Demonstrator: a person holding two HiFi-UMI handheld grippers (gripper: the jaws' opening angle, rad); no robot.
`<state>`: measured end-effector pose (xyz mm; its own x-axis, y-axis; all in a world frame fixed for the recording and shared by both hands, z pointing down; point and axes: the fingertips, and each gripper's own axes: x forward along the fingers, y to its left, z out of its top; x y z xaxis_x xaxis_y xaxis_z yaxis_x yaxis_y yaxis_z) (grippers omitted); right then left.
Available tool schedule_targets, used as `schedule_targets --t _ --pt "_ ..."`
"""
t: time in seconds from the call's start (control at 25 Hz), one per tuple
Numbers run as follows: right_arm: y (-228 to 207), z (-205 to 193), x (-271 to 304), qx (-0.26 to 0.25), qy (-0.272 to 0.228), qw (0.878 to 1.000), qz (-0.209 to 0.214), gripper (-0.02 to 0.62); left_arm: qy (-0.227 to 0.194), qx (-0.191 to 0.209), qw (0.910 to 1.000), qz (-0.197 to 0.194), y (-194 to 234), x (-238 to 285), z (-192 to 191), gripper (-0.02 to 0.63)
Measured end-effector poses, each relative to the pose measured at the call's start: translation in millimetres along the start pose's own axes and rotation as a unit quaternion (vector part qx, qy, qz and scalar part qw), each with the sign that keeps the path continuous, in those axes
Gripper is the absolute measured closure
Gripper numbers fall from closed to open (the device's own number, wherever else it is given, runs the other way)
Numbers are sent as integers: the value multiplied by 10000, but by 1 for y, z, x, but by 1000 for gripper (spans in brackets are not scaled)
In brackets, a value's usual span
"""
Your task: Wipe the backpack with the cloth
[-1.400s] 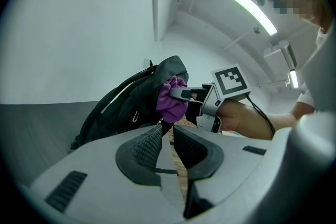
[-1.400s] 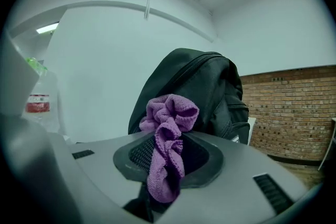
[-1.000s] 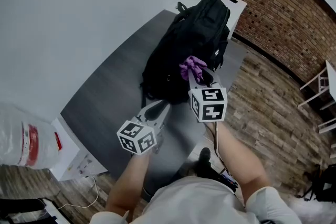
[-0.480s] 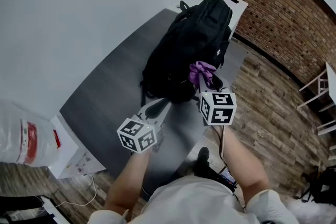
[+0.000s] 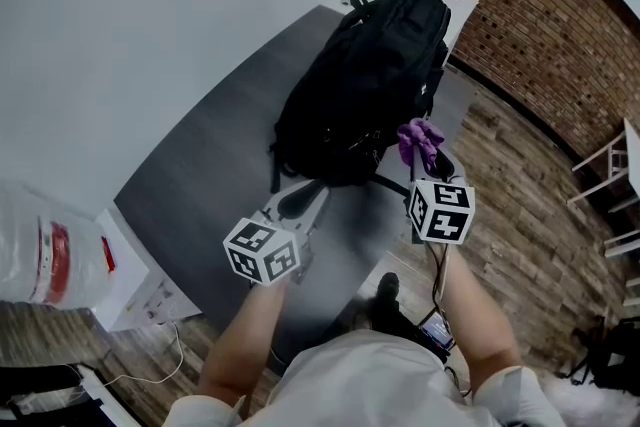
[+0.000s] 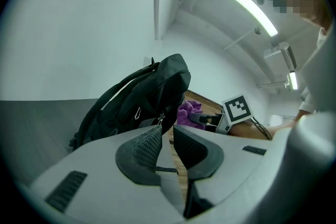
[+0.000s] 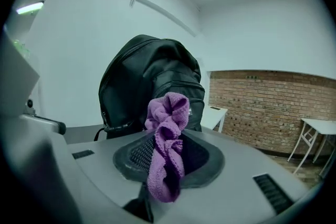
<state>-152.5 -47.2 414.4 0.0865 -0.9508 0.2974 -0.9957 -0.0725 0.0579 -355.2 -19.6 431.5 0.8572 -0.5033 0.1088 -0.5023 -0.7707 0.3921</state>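
Beside the backpack (image 5: 370,85), right tool (image 7: 165,157) clenches the cloth (image 7: 168,113); left tool (image 6: 167,136) gapes empty. Unbraced, that backpack may topple when wiped.

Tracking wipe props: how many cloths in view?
1. The purple cloth is clamped in the right gripper, beside the backpack. More could lie hidden behind the backpack.

From the head, looks steeply down on the backpack (image 5: 370,65); from left hand-held gripper (image 6: 167,132) and right hand-held gripper (image 7: 167,140), low and close at it.
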Motion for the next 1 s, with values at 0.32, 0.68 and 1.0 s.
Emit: schedule_targets --t 0.32,0.68,1.0 --pt "3 -14 -12 153 24 9998 142 494 13 -21 10000 53 4 -5 -4 555" --pt "110 6 -12 -405 -416 9880 1429 494 11 -90 9996 272 15 -23 -10 555" --pt "181 30 13 -626 -573 9775 1931 494 112 -86 9991 411 30 -36 -15 555"
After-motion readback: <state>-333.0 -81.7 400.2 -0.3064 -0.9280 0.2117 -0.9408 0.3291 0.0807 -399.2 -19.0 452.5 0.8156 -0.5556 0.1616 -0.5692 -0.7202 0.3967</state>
